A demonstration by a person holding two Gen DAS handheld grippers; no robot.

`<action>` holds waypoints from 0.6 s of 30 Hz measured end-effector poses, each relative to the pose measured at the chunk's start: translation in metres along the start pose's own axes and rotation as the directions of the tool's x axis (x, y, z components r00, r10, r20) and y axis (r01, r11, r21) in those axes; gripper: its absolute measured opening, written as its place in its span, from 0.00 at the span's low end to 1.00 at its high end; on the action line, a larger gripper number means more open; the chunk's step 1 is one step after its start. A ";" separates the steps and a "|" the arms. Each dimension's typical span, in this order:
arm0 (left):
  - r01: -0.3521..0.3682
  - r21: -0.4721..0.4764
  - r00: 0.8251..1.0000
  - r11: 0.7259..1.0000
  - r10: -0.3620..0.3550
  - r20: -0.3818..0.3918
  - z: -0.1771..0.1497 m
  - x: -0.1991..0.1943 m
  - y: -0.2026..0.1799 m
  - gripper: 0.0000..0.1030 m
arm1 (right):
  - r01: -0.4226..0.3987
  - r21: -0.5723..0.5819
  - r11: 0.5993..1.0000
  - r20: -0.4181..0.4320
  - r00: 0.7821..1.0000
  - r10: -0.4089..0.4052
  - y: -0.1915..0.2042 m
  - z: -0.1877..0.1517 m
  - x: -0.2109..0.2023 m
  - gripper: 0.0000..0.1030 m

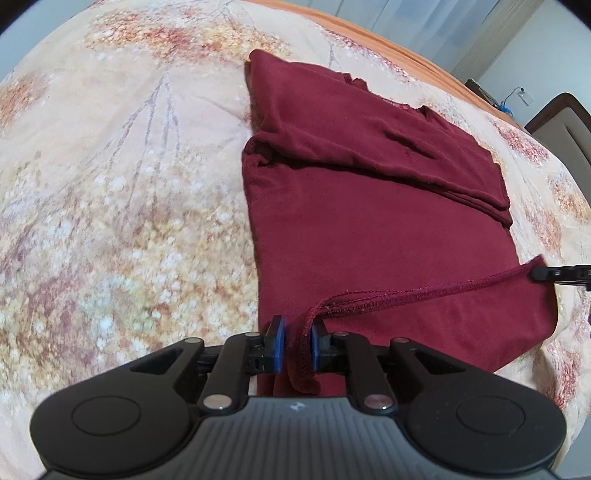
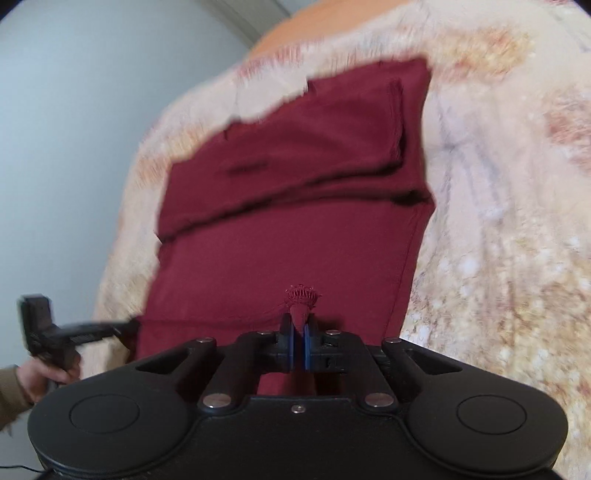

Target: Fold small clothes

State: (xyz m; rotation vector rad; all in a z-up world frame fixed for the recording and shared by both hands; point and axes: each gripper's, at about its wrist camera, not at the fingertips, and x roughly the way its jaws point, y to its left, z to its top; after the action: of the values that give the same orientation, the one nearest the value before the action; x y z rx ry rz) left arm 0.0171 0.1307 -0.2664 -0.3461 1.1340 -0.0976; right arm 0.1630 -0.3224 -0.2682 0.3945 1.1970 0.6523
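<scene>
A dark red garment (image 1: 369,221) lies flat on the flowered bedspread (image 1: 122,206), with its far part folded over in a band. In the left wrist view my left gripper (image 1: 297,330) is shut on the stitched near hem, which is lifted and runs taut to the right. At the right edge the right gripper (image 1: 535,273) grips the hem's other end. In the right wrist view my right gripper (image 2: 300,328) is shut on a bunched bit of the garment's (image 2: 295,221) hem. The left gripper (image 2: 133,325) holds the cloth at the left.
The bedspread (image 2: 498,240) covers the bed beyond the garment on all sides. An orange bed edge (image 1: 369,33) runs along the far side, with a brown headboard (image 1: 561,122) at the right. A hand (image 2: 48,373) in a brown sleeve holds the left gripper's handle.
</scene>
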 end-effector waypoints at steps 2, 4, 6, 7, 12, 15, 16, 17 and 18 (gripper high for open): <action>0.046 0.000 0.998 0.999 -0.046 0.033 0.009 -0.006 -0.003 0.15 | 0.007 0.047 0.999 0.074 0.997 -0.010 -0.007 -0.004 -0.026 0.04; 0.098 0.005 0.992 0.995 -0.099 0.077 0.022 -0.011 -0.008 0.30 | 0.038 0.081 0.996 0.123 0.991 -0.048 -0.013 -0.009 -0.044 0.04; 0.100 0.014 0.990 0.995 -0.101 0.100 0.034 -0.010 -0.012 0.61 | 0.080 0.108 0.991 0.115 0.989 -0.092 -0.018 -0.015 -0.044 0.04; 0.083 0.019 0.991 0.996 -0.085 0.101 0.038 -0.006 -0.014 0.61 | 0.105 0.118 0.987 0.096 0.989 -0.117 -0.021 -0.017 -0.039 0.04; 0.055 0.029 0.997 0.998 -0.057 0.046 0.048 0.003 -0.013 0.61 | 0.131 0.152 0.980 0.053 0.989 -0.141 -0.026 -0.021 -0.016 0.06; 0.076 0.085 0.997 0.993 -0.078 0.021 0.045 -0.004 -0.012 0.66 | 0.122 0.154 0.981 0.063 0.989 -0.133 -0.025 -0.018 -0.014 0.09; 0.097 0.089 0.995 0.991 -0.098 0.013 0.043 -0.007 -0.011 0.68 | 0.120 0.151 0.981 0.063 0.989 -0.131 -0.025 -0.018 -0.014 0.09; 0.133 0.080 0.991 0.988 -0.134 0.003 0.042 -0.009 -0.008 0.71 | 0.125 0.147 0.981 0.060 0.989 -0.135 -0.024 -0.017 -0.013 0.09; 0.189 0.057 0.982 0.980 -0.189 -0.012 0.041 -0.012 -0.004 0.73 | 0.129 0.143 0.981 0.056 0.989 -0.138 -0.023 -0.017 -0.013 0.09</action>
State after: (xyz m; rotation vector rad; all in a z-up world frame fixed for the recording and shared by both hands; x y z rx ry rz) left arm 0.0497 0.1394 -0.2397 -0.4017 1.1012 -0.2988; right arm 0.1505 -0.3491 -0.2783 0.4451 1.1991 0.4386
